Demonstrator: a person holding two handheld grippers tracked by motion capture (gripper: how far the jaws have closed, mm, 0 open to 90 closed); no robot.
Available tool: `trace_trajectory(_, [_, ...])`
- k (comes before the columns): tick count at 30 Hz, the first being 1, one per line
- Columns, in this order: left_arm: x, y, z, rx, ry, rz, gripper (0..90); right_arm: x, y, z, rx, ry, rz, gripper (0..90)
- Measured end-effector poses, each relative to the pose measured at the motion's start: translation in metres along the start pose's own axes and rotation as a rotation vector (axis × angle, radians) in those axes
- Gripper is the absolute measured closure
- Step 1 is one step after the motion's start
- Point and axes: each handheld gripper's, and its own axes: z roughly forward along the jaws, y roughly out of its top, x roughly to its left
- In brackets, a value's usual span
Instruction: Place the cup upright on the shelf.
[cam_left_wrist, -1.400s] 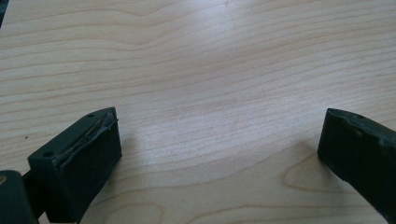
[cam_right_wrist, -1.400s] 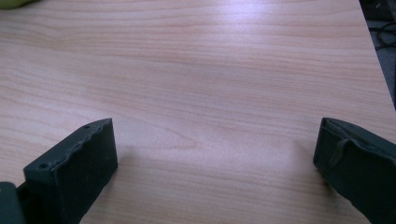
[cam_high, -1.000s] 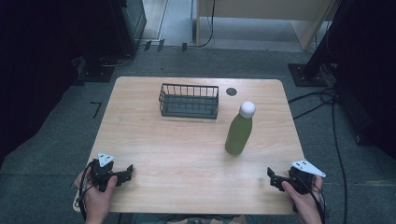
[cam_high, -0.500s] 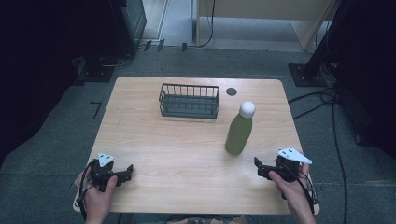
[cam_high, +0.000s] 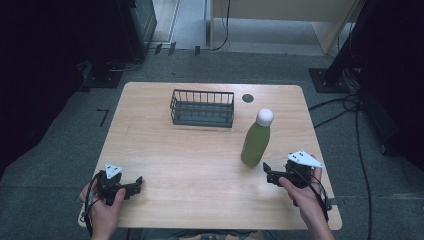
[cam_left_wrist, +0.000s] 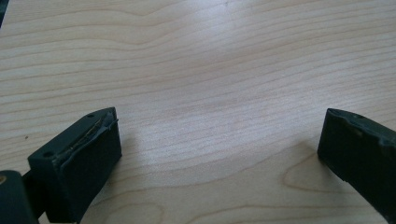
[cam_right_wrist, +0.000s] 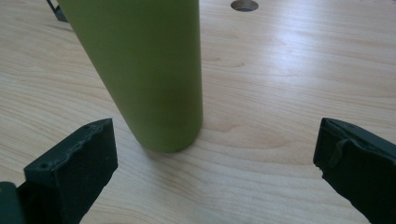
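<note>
High view: one wooden table (cam_high: 200, 165), light grain, carrying three items and two hand-held grippers.

Item 1: green bottle (cam_high: 256, 142) with white cap (cam_high: 265, 117), standing upright toward the right edge of the table, about midway between the far and near edges. In the right gripper view the bottle (cam_right_wrist: 140, 70) is rising just ahead of the jaws and left of their centre line, its base resting flat on the wood.

Item 2: dark wire basket (cam_high: 202, 107), sitting near the far edge, left of the bottle and well apart from it. Nothing is showing inside it.

Item 3: round hole (cam_high: 248, 98) in the tabletop, near the far edge between basket and bottle.

Right gripper (cam_high: 270, 176): lying near the right end of the near edge, just beside the bottle's base, pointing at it. Jaws are standing wide apart, gripping nothing.

Left gripper (cam_high: 135, 185): resting near the near left corner, well apart from everything. In the left gripper view its jaws are spread wide over bare wood.

Step in hand, as judged: the right gripper is approaching the bottle for a grasp; contact is not yet made.

Next move, as judged: shifting the gripper toward the bottle until the body is sitting centred between the jaws, then closing on the lower body. An off-centre pinch risks tipping a tall, narrow bottle.
</note>
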Motion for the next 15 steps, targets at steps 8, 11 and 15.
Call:
trace_trajectory(8, [0.000,0.000,0.000,0.000,0.000,0.000,0.0,0.008,0.008,0.003,-0.009,0.014,-0.013,0.0])
trace_trajectory(11, [0.000,0.000,0.000,0.000,0.000,0.000,0.0,0.011,0.011,0.005,-0.011,0.017,-0.019,0.0])
trace_trajectory(15, [0.000,0.000,0.000,0.000,0.000,0.000,0.0,0.015,0.015,0.008,-0.021,0.026,-0.017,0.0])
